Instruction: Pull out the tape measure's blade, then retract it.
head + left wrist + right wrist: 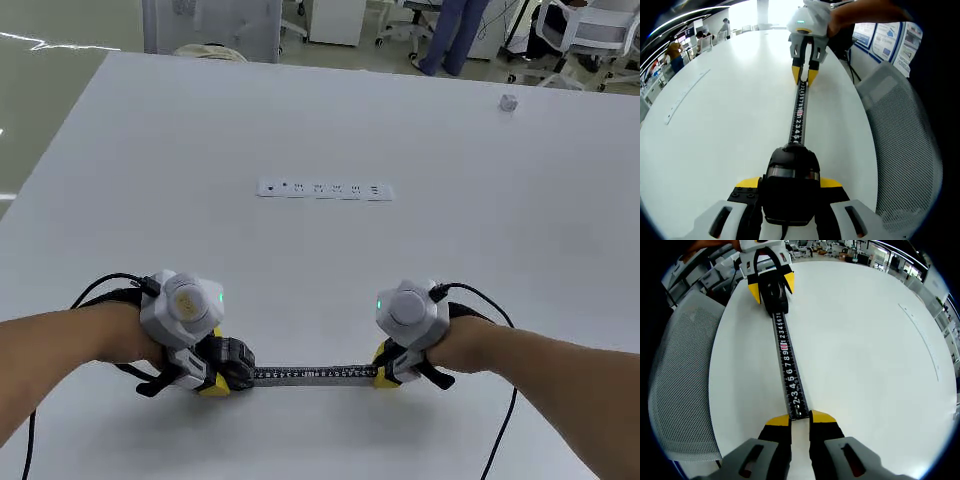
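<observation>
A black tape measure case [791, 182] sits clamped between the yellow-tipped fingers of my left gripper [791, 184], low on the white table [320, 130]. In the head view the case [229, 363] lies at the near left. Its blade [313, 374] runs flat across the table toward the right, numbers up. My right gripper [800, 416] is shut on the blade's end [798, 412], and that blade [786, 365] stretches away to the case [773, 291] held by the other gripper. From the left gripper view the right gripper [804, 74] pinches the far end of the blade [799, 112].
A white power strip [325, 189] lies mid-table, and a small grey object [508, 102] sits at the far right. A grey mesh chair [682, 365] stands by the near table edge. Office chairs and a person's legs [455, 35] are beyond the far edge.
</observation>
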`<state>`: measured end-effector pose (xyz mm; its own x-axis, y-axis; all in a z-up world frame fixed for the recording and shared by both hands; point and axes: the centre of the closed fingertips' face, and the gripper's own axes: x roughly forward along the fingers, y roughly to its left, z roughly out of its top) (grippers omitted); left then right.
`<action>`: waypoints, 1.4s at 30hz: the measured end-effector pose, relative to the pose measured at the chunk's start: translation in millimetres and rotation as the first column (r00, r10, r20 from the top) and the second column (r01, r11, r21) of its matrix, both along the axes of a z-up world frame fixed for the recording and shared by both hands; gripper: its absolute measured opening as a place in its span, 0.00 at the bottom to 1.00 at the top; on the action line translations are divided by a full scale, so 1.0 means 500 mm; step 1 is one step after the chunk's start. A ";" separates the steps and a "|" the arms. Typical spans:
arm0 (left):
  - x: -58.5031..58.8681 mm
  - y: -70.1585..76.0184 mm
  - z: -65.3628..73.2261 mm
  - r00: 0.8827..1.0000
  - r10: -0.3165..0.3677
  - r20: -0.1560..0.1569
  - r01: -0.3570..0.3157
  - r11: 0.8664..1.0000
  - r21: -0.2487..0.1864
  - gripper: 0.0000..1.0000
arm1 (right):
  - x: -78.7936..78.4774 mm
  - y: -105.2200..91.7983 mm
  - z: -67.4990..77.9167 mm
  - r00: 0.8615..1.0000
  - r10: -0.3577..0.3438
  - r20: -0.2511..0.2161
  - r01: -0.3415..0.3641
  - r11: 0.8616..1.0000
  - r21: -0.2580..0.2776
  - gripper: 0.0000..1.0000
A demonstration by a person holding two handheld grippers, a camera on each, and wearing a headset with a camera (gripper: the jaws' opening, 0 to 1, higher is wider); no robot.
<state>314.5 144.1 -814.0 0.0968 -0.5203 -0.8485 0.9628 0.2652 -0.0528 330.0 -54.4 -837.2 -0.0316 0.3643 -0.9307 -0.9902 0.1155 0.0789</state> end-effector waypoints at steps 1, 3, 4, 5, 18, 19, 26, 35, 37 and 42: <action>0.000 0.000 0.000 1.000 0.000 0.000 0.000 1.000 0.000 0.37 | 0.000 -0.001 0.000 1.000 0.000 0.000 0.000 1.000 -0.001 0.11; 0.000 0.000 0.000 1.000 0.002 0.001 -0.002 1.000 -0.002 0.37 | 0.001 -0.002 0.000 1.000 0.002 0.001 -0.002 1.000 -0.003 0.11; 0.000 0.000 0.000 1.000 0.003 0.001 -0.003 1.000 -0.002 0.37 | 0.001 -0.003 0.000 1.000 0.002 0.001 -0.002 1.000 -0.003 0.11; 0.000 0.000 0.000 1.000 0.003 0.002 -0.003 1.000 -0.003 0.37 | 0.001 -0.004 0.000 1.000 0.001 0.001 -0.001 1.000 -0.003 0.11; 0.000 0.000 0.000 1.000 0.003 0.001 -0.003 1.000 -0.005 0.37 | 0.002 -0.014 0.000 1.000 -0.008 0.001 0.008 1.000 -0.001 0.11; 0.000 0.000 0.000 1.000 0.004 0.001 -0.004 1.000 -0.005 0.37 | 0.002 -0.016 0.000 1.000 -0.009 0.001 0.009 1.000 -0.001 0.11; 0.000 0.000 0.000 1.000 0.003 0.003 -0.003 1.000 -0.006 0.37 | 0.003 -0.024 0.000 1.000 -0.012 0.000 0.012 1.000 -0.004 0.11; -0.001 0.000 0.000 1.000 -0.005 0.003 0.005 1.000 -0.005 0.37 | 0.002 -0.034 0.000 1.000 -0.022 -0.002 0.022 1.000 0.001 0.11; 0.000 0.000 0.000 1.000 -0.005 0.002 0.005 1.000 -0.006 0.37 | 0.001 -0.037 0.000 1.000 -0.023 -0.002 0.023 1.000 0.002 0.11; 0.000 0.000 -0.001 1.000 -0.005 0.000 0.005 1.000 -0.005 0.37 | 0.000 -0.042 0.001 1.000 -0.028 -0.002 0.028 1.000 0.001 0.11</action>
<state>314.5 144.1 -814.4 0.0938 -0.5252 -0.8458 0.9641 0.2597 -0.0544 330.0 -75.2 -836.8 -0.0233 0.3663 -0.9302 -0.9864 0.1432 0.0811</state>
